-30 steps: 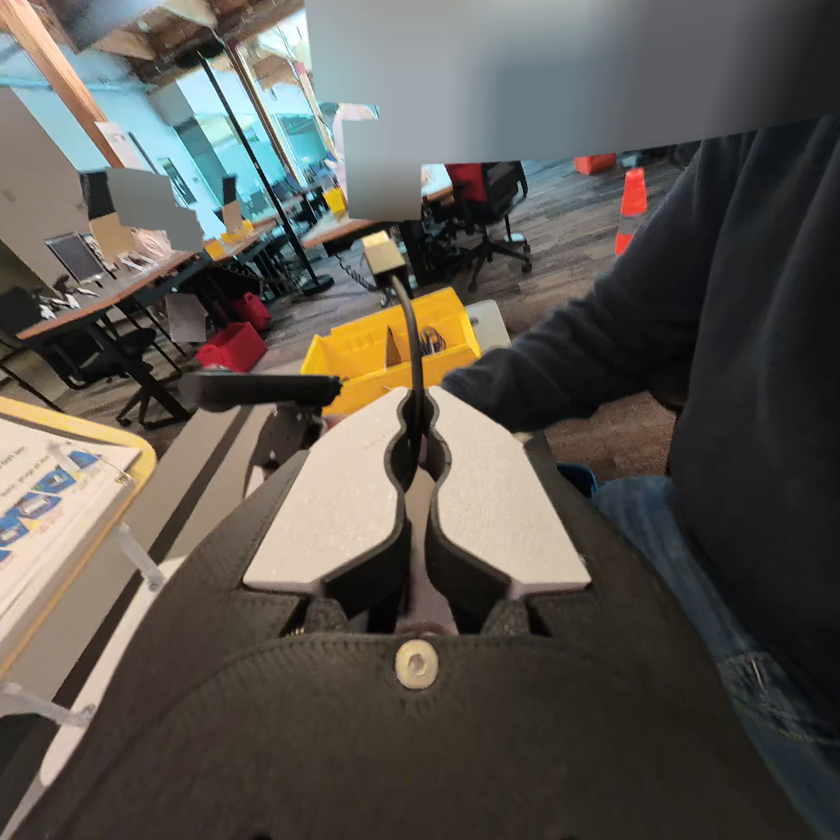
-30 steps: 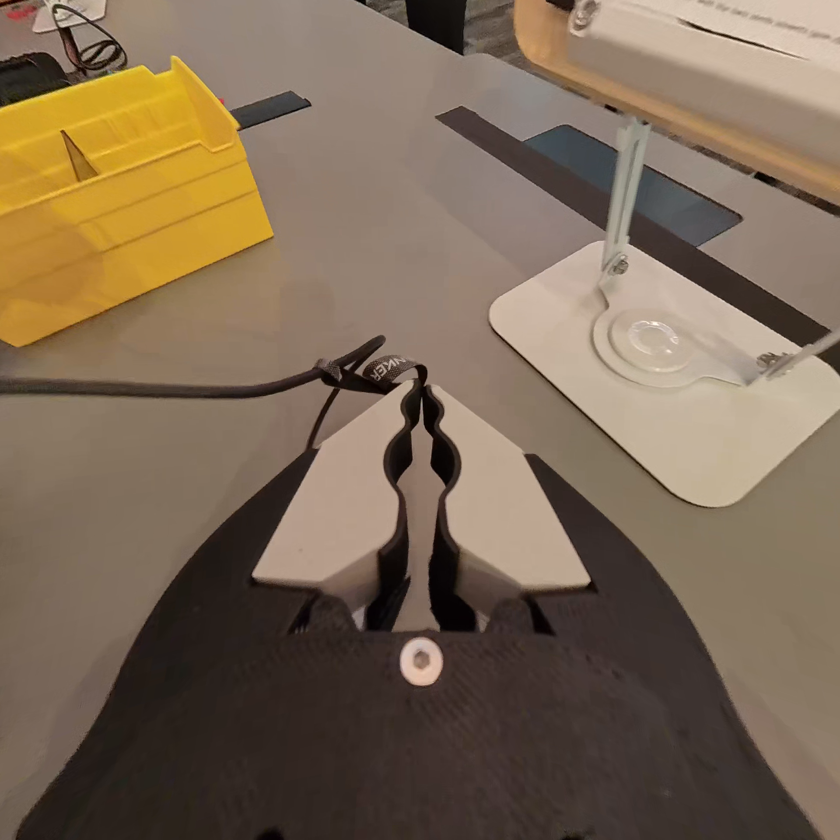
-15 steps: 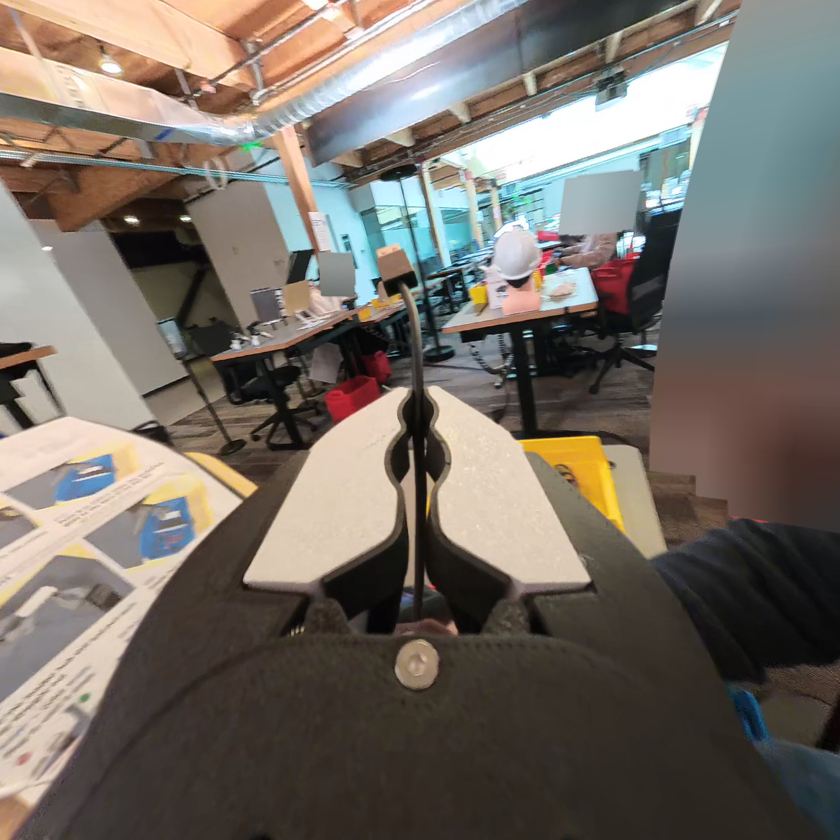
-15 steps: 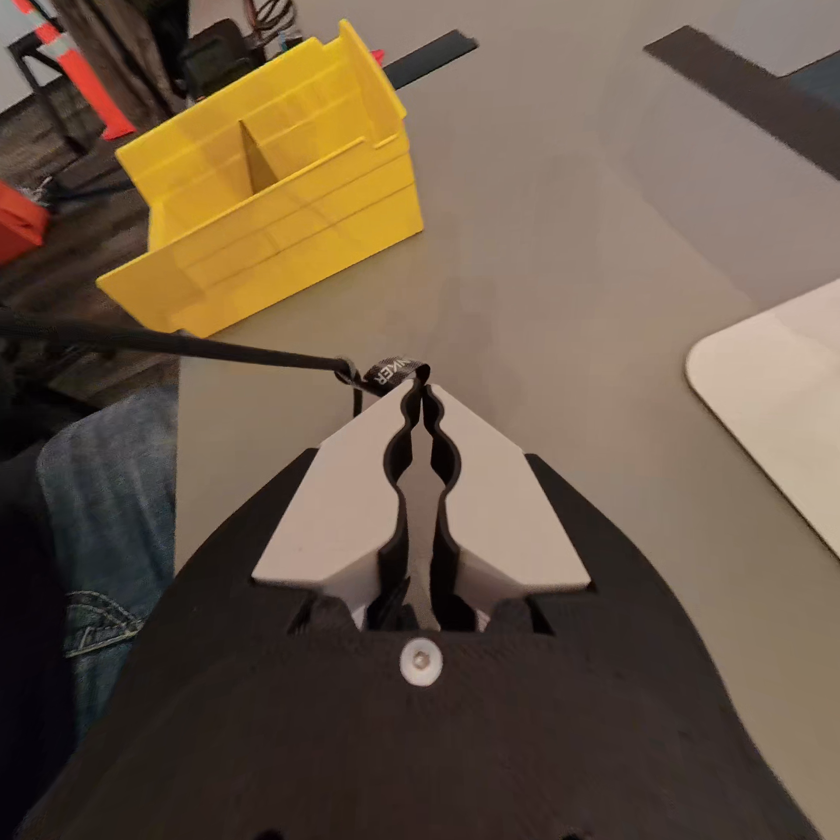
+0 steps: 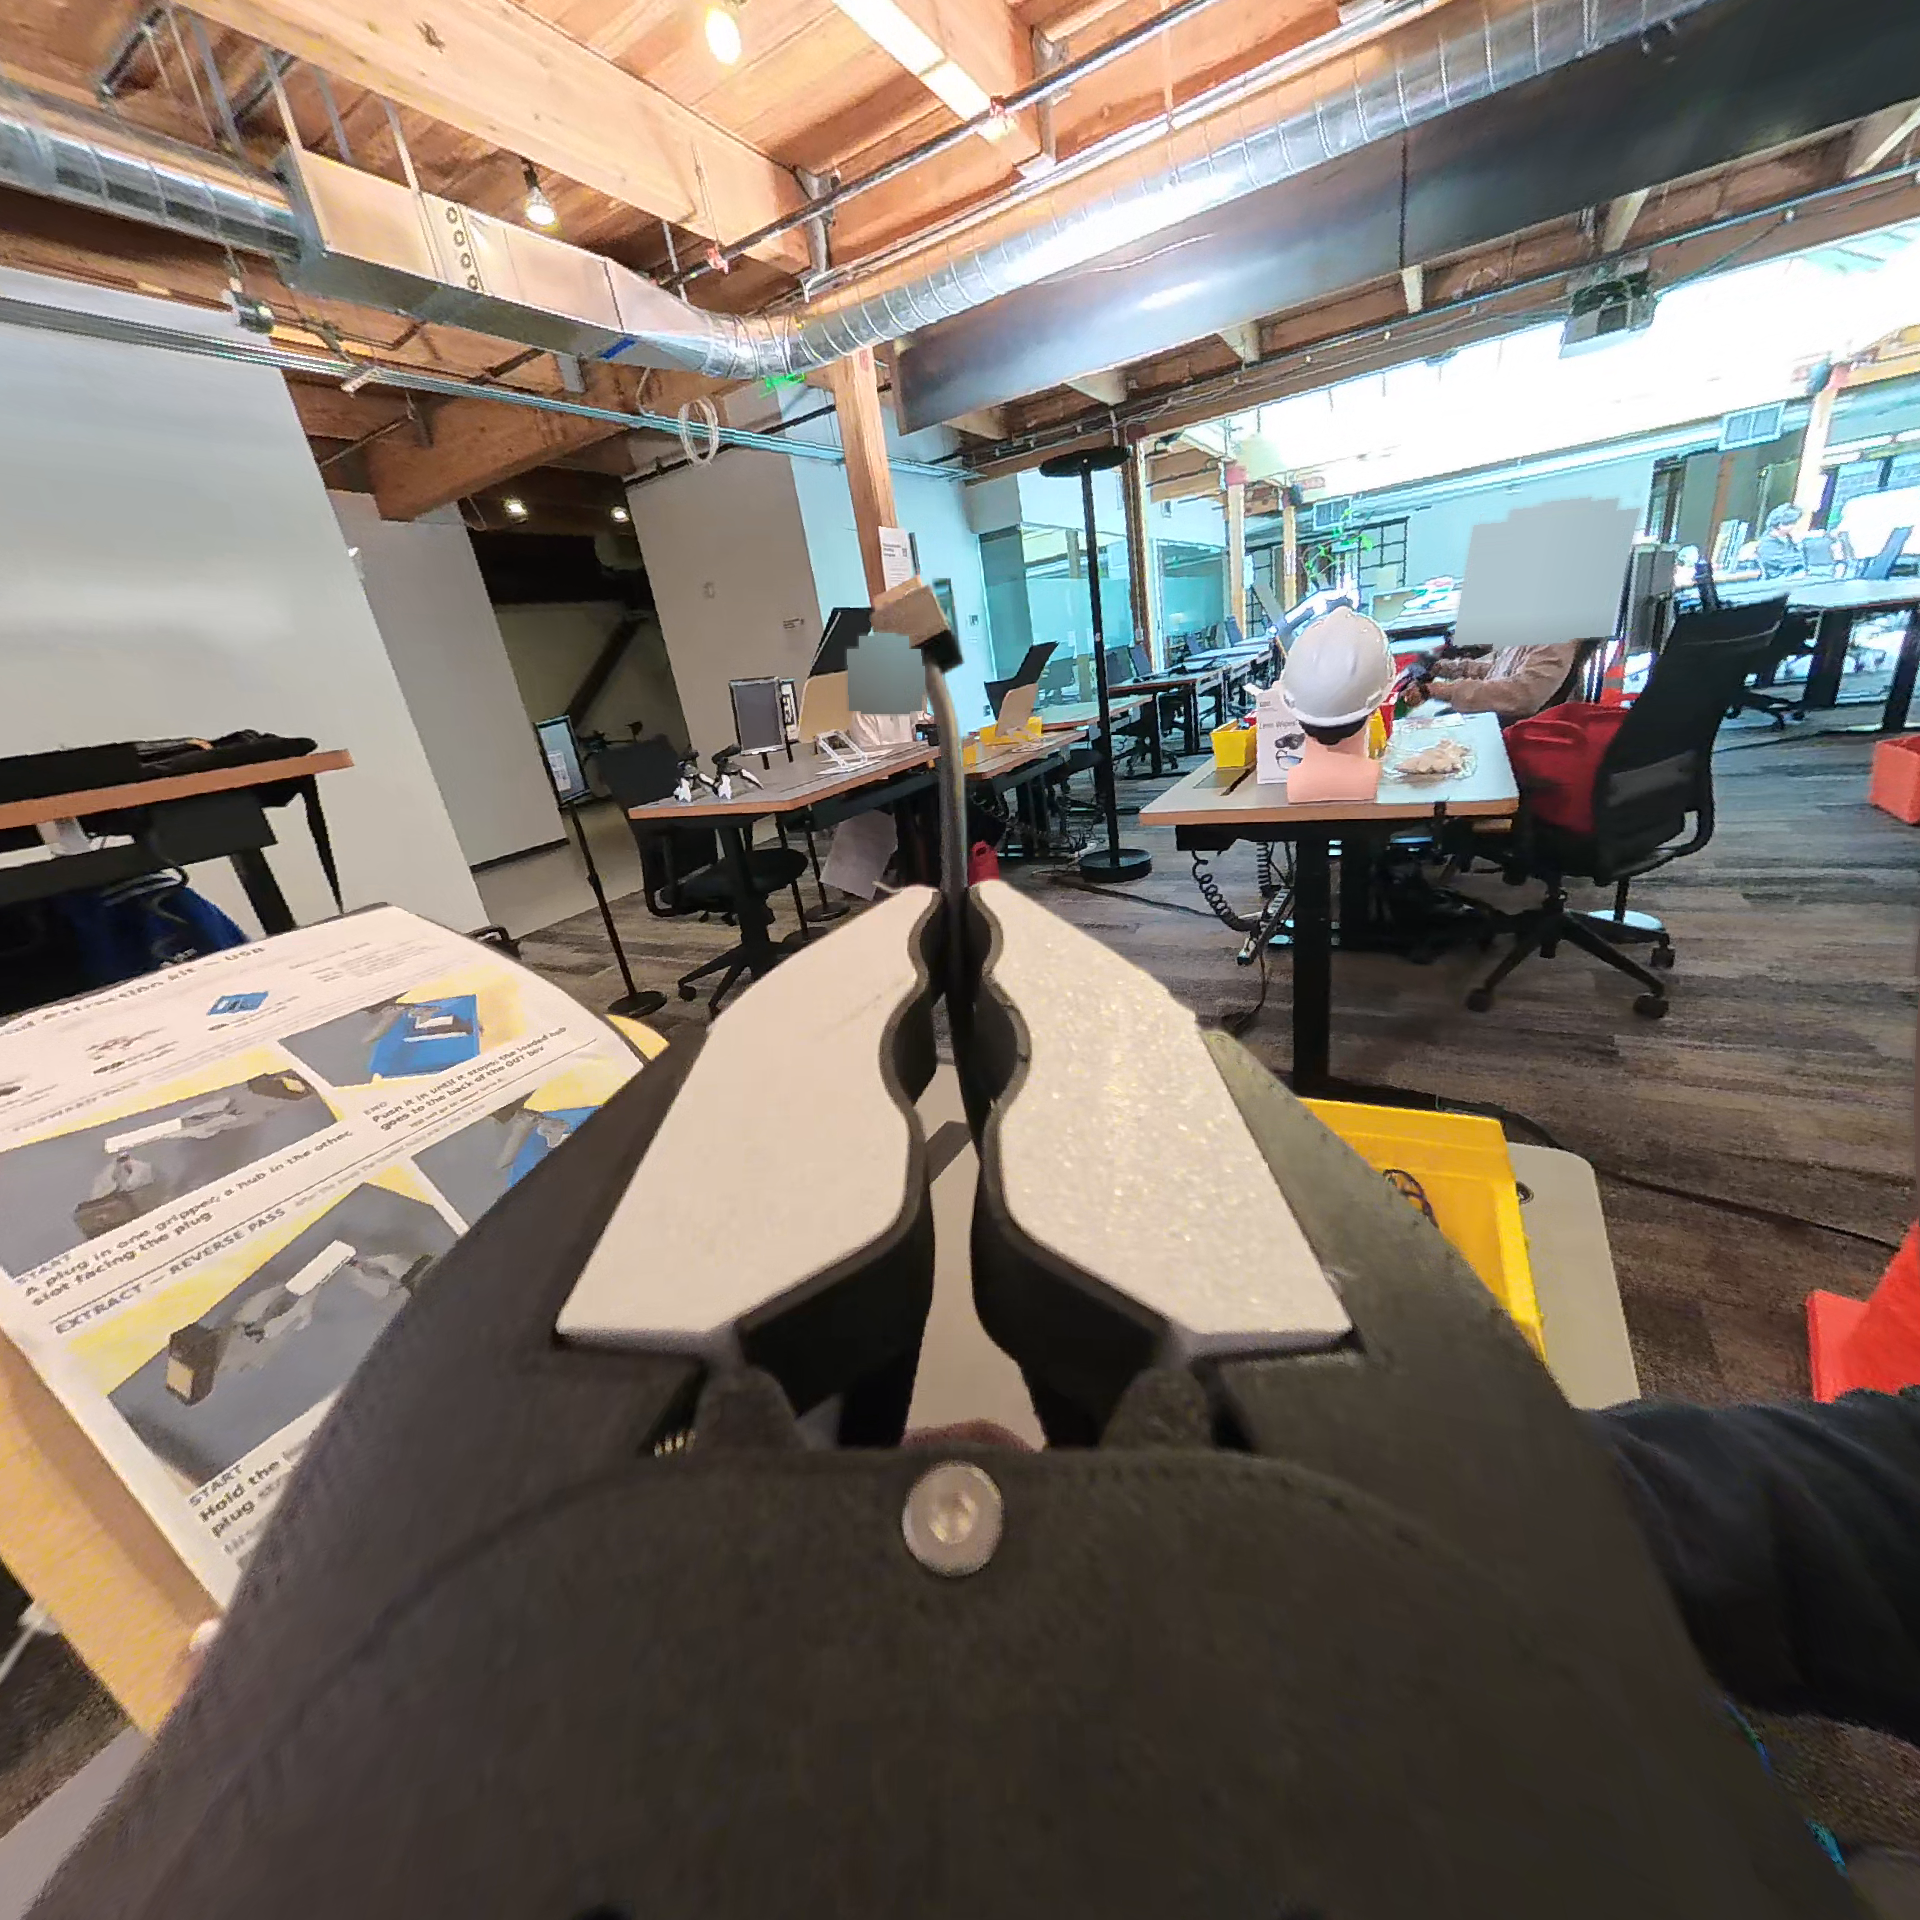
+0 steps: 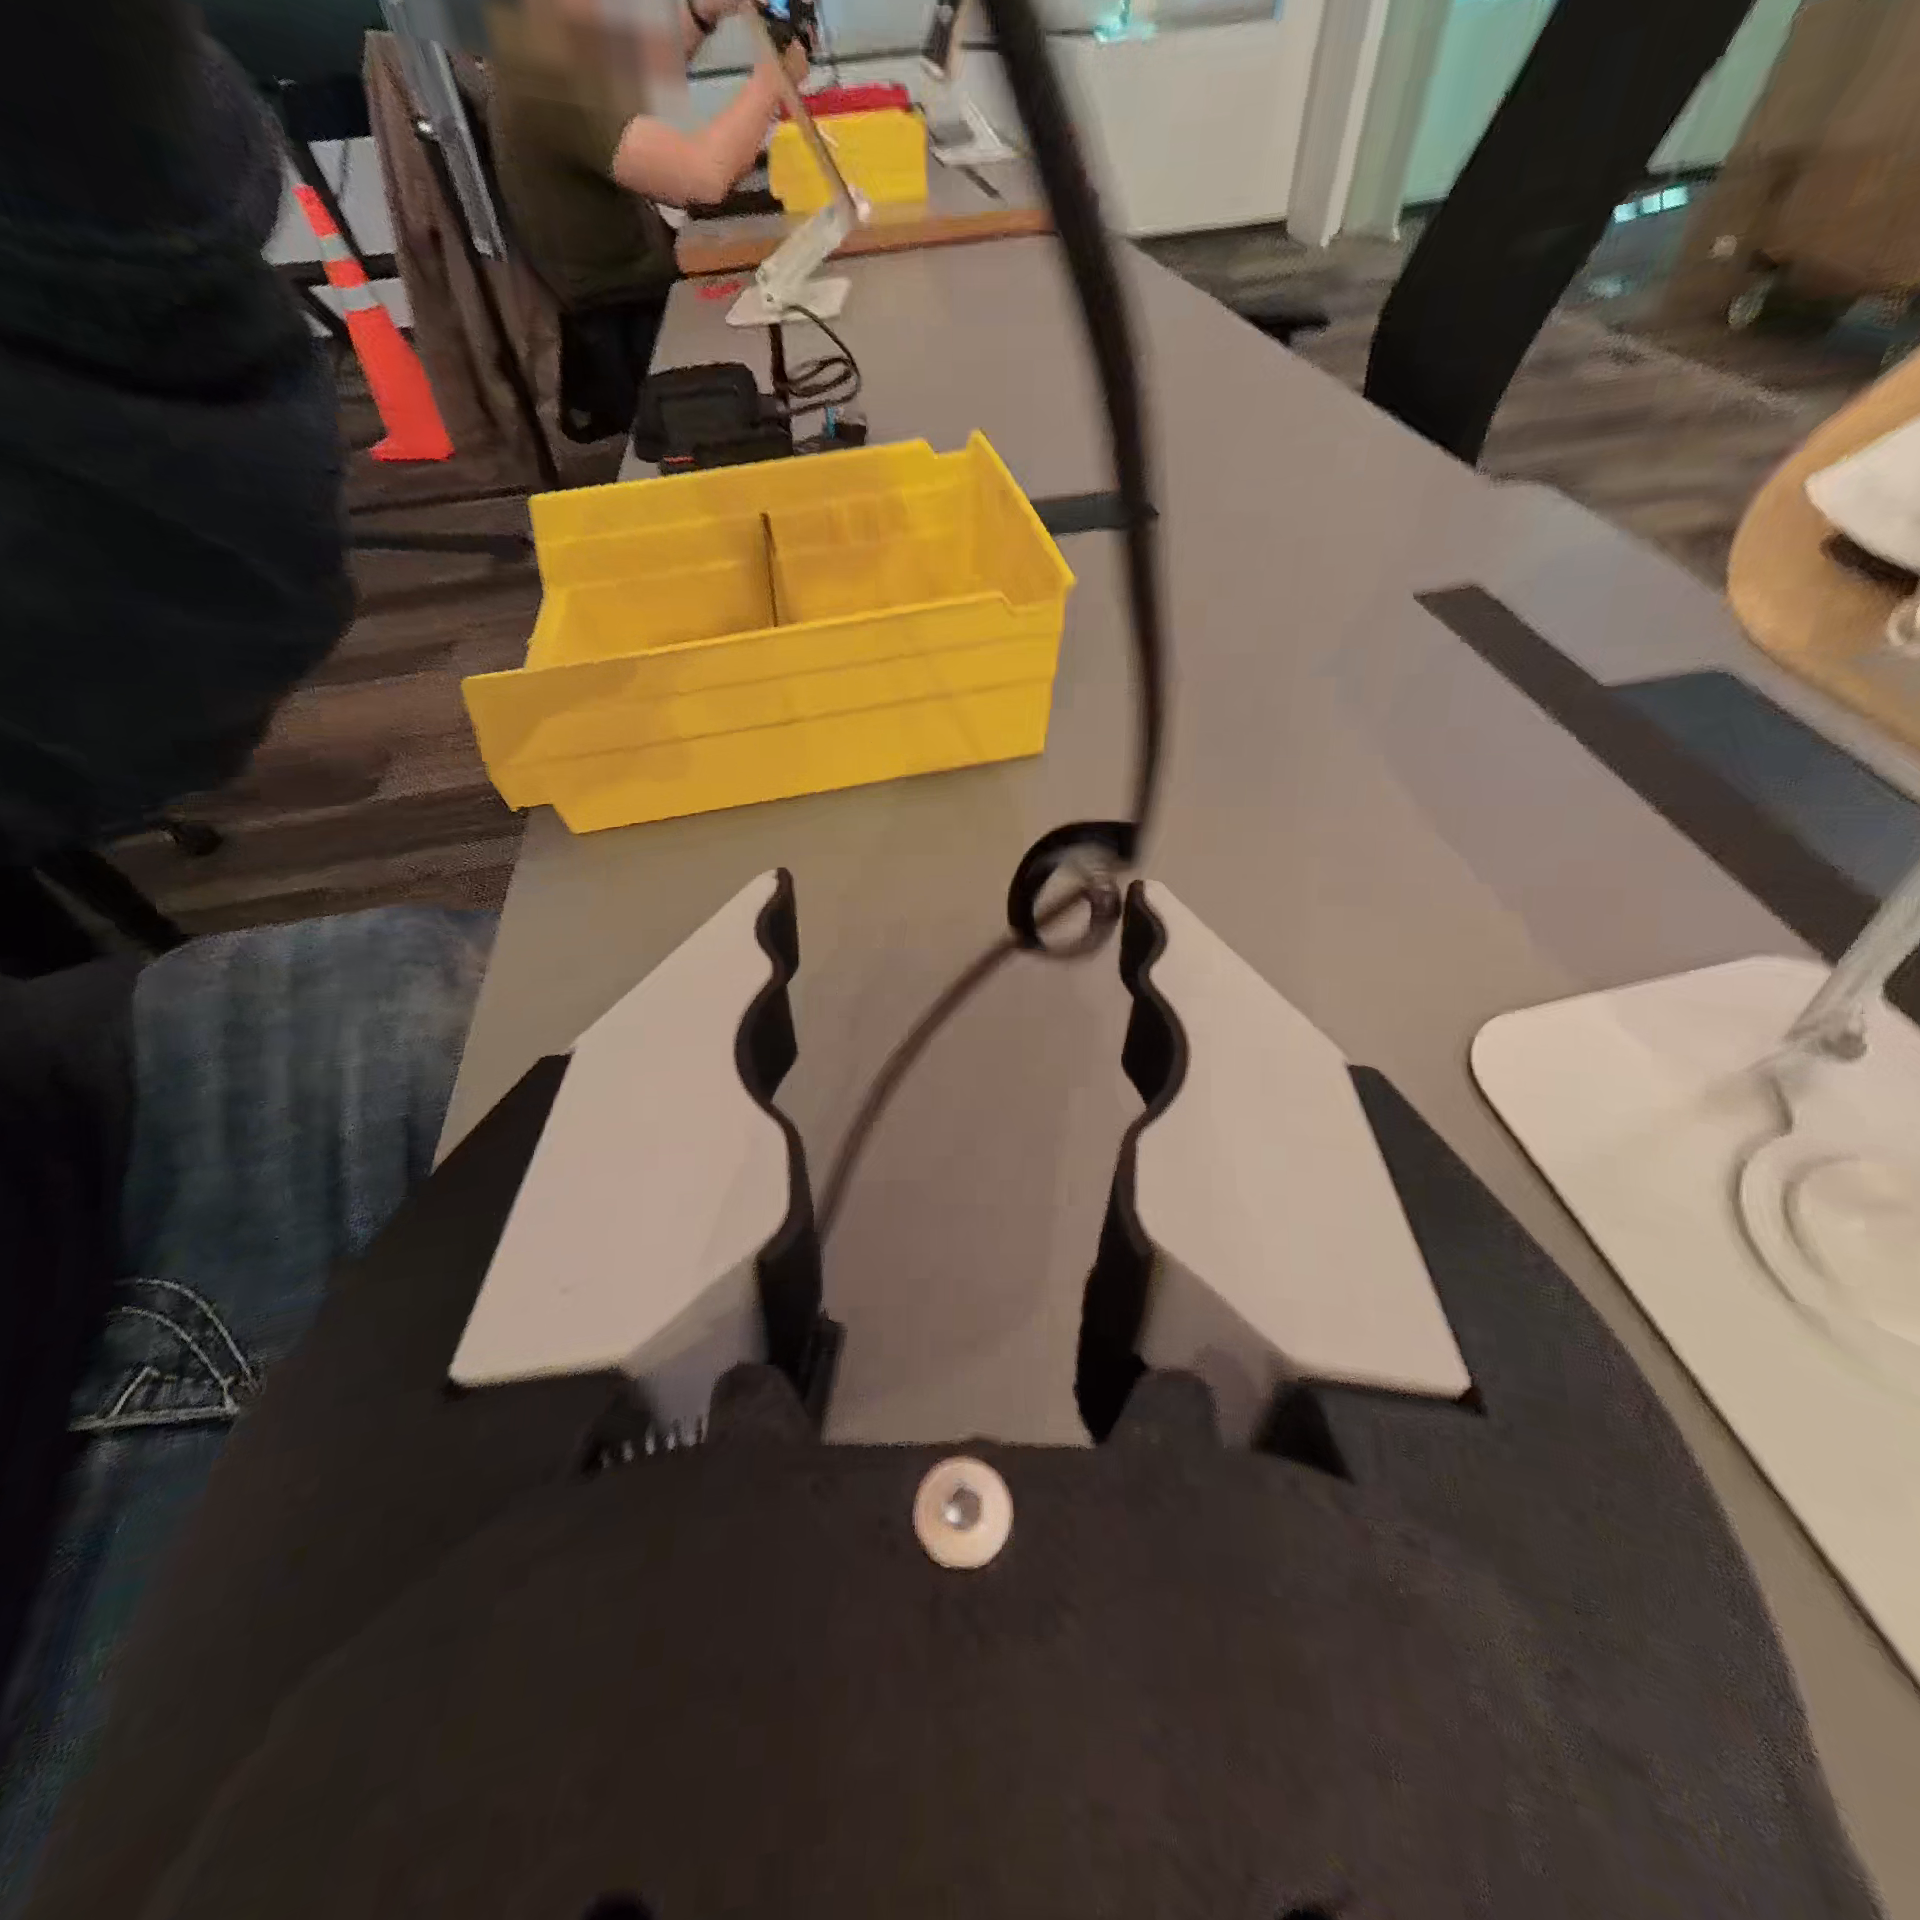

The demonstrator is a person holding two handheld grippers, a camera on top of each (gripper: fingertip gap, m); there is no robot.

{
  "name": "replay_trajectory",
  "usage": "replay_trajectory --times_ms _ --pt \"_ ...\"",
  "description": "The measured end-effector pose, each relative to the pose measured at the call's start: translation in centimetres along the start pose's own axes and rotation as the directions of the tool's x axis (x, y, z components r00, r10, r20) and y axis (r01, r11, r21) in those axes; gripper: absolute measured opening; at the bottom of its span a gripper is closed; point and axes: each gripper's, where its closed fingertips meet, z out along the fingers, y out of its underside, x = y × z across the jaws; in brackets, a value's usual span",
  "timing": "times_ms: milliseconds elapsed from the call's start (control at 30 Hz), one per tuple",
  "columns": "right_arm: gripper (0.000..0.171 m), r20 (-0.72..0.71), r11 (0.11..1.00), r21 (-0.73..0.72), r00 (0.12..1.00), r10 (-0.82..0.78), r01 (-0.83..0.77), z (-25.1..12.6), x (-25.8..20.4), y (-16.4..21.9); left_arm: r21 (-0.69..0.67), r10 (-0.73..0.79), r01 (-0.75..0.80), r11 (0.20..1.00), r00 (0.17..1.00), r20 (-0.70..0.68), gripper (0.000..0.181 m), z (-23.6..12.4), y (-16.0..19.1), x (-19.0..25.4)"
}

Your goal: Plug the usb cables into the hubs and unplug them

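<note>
Change: the right tool (image 6: 956, 904) has let go; a second ago its jaws were pinched on the cable's strap, now they stand wide apart. The left tool (image 5: 961, 914) has swung up from the person's lap to face across the room.

Left wrist view, tool: jaws closed on the thin black USB cable (image 5: 951, 790), which runs up between the fingertips and ends in a small tan-and-black plug (image 5: 914, 621) held high and tilted, probably to present it for mating.
Left wrist view, surroundings: a printed instruction sheet on a tan board (image 5: 260, 1122) stands at the left; the yellow plastic bin (image 5: 1444, 1174) sits near the tabletop's far end, behind the right finger.

Right wrist view, tool: open and empty; the cable (image 6: 1112, 364) hangs in a blurred arc from above, loops at its black strap (image 6: 1070, 894) just beside the right fingertip, then trails back between the jaws without being gripped.
Right wrist view, tabletop: the grey tabletop (image 6: 1299, 810) carries the divided yellow bin (image 6: 779, 665) towards its left edge and a white stand base (image 6: 1662, 1143) at its right.

Task's things: the cable hangs from the left tool alone; no hub is visible, so the freed right tool presumably must fetch one.
</note>
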Motion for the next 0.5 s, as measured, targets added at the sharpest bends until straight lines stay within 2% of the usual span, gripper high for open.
replay_trajectory --times_ms 67,167,200,267,367,433,500 --pt "0.063 0.037 0.999 0.037 0.999 -0.025 0.023 -0.4 -1.0 -1.1 0.004 0.006 -0.006 1.0 1.0 -0.014 0.001 0.3 -0.2 0.4" --pt "0.062 -0.057 1.0 -0.013 0.998 -0.023 0.023 -0.4 0.7 -1.0 0.011 0.01 -0.01 1.0 1.0 -0.029 0.001 0.8 -0.5 1.0" --pt "0.061 -0.085 0.999 0.019 0.996 -0.028 0.029 -0.6 1.2 -1.5 0.014 0.009 -0.008 1.0 0.999 -0.039 0.001 0.9 -0.6 1.3" --pt "0.039 -0.145 0.996 0.082 0.989 -0.029 0.041 -1.6 2.0 -2.5 0.009 0.026 -0.026 1.0 0.999 -0.034 0.001 1.2 -0.6 1.8" --pt "0.03 -0.161 0.991 0.095 0.984 -0.081 0.097 -3.0 1.6 -2.7 0.005 0.045 -0.045 0.999 0.999 -0.028 0.001 1.5 -0.8 2.1" --pt "0.008 -0.143 0.982 0.098 0.978 -0.149 0.164 -4.3 0.4 -2.3 0.0 0.061 -0.061 0.998 0.998 -0.023 0.001 1.6 -0.9 2.1" --pt "0.014 -0.218 0.979 0.137 0.968 -0.121 0.153 -5.9 1.2 -2.1 0.012 0.062 -0.062 0.998 0.998 -0.031 0.001 1.7 -1.2 2.3"
